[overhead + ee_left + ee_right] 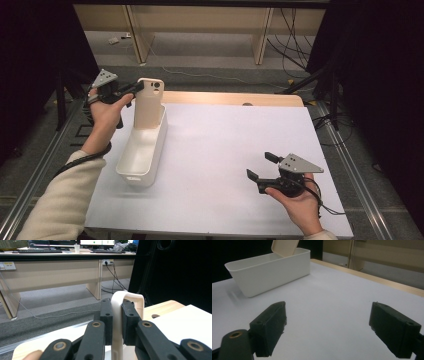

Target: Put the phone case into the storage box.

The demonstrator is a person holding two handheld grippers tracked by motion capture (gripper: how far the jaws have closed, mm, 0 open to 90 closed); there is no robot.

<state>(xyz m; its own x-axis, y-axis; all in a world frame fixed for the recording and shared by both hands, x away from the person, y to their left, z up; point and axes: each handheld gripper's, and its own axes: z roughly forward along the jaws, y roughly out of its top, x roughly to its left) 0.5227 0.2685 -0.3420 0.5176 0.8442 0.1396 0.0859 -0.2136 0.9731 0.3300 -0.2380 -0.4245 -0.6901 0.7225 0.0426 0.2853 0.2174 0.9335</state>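
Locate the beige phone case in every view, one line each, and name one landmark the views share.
High view: the phone case stands upright at upper left, its lower end inside the far end of the white bin, its top edge pinched by the left gripper.
Left gripper view: centre, its rim clamped between the black jaws.
Right gripper view: top left, poking out of the bin.
Shared landmark: the white table.
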